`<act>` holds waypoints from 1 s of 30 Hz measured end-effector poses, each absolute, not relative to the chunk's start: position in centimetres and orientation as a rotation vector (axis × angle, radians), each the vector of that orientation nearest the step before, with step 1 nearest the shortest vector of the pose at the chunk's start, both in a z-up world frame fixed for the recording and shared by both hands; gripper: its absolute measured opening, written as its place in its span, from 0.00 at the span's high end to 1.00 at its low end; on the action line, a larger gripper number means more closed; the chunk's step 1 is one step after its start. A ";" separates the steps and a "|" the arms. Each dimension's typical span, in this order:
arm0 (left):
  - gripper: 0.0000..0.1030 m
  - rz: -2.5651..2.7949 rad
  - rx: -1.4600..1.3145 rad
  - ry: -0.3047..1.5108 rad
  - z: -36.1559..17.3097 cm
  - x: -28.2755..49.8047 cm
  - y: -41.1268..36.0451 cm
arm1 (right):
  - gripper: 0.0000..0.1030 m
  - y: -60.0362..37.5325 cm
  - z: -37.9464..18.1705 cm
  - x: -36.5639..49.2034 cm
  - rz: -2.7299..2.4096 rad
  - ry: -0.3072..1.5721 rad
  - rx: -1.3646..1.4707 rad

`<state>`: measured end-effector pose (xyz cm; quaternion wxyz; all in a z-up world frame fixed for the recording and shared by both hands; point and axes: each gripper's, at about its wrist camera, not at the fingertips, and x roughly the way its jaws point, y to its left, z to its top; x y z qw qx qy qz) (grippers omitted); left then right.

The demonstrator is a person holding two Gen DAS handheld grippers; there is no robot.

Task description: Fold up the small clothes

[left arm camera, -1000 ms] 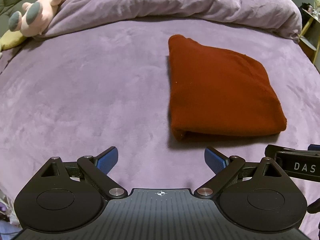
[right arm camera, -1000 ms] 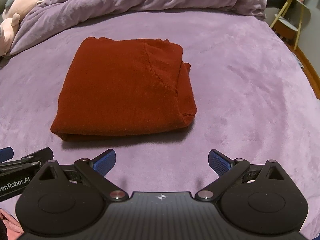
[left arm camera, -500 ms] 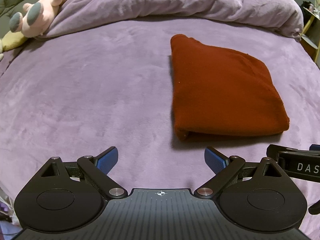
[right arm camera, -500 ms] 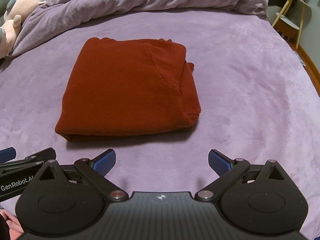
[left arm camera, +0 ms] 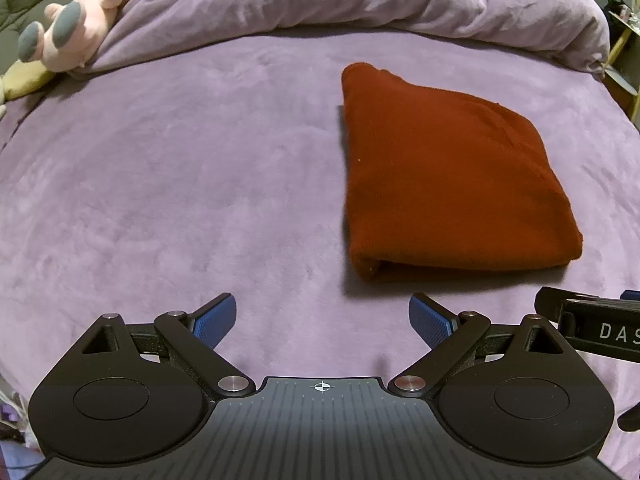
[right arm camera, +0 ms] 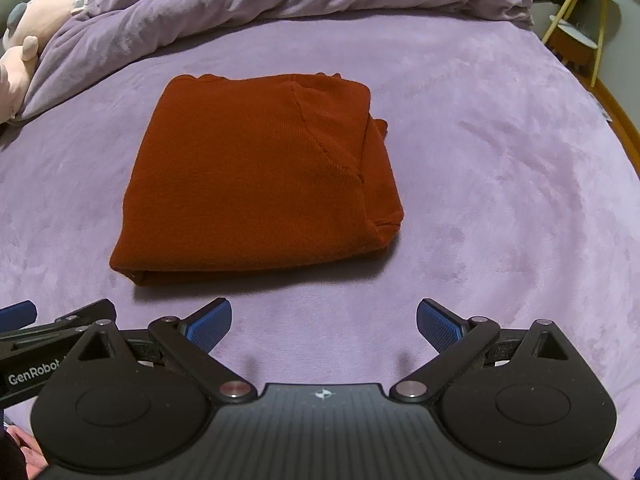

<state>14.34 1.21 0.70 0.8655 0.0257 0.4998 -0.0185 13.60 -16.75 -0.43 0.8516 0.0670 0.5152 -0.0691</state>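
Note:
A rust-red knit garment [left arm camera: 444, 176] lies folded into a thick rectangle on the purple bed; it also shows in the right wrist view [right arm camera: 256, 168]. My left gripper [left arm camera: 322, 316] is open and empty, near the bed's front, to the left of the garment's near edge. My right gripper [right arm camera: 324, 320] is open and empty, a little in front of the garment's near right corner. Neither gripper touches the cloth. Part of the right gripper shows at the left wrist view's right edge [left arm camera: 600, 328].
A rumpled purple duvet [left arm camera: 340, 0] is heaped along the back of the bed [left arm camera: 160, 184]. A pink plush toy [left arm camera: 76, 24] lies at the back left. A small yellow-legged side table [right arm camera: 580, 20] stands beyond the bed's right edge.
Both grippers have drawn back slightly from the folded garment, which sits a little farther off in both views. The jaws stay open and the garment has not moved.

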 end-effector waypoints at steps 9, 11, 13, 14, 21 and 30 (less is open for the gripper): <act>0.06 -0.040 0.060 1.052 0.5 14.3 1.2 | 0.04 -16.8 -0.4 13.5 -0.152 1.086 0.142; 0.06 -0.041 0.060 1.053 0.5 14.3 1.2 | 0.04 -16.9 -0.4 13.5 -0.152 1.085 0.143; 0.06 -0.037 0.060 1.054 0.5 14.3 1.1 | 0.04 -16.9 -0.4 13.5 -0.155 1.087 0.142; 0.06 -0.037 0.060 1.054 0.4 14.3 1.1 | 0.04 -16.9 -0.4 13.5 -0.155 1.086 0.142; 0.06 -0.031 0.060 1.051 0.4 14.3 1.0 | 0.04 -16.8 -0.5 13.5 -0.152 1.090 0.142; 0.06 -0.029 0.057 1.045 0.6 14.4 1.2 | 0.04 -16.8 -0.6 13.4 -0.152 1.087 0.148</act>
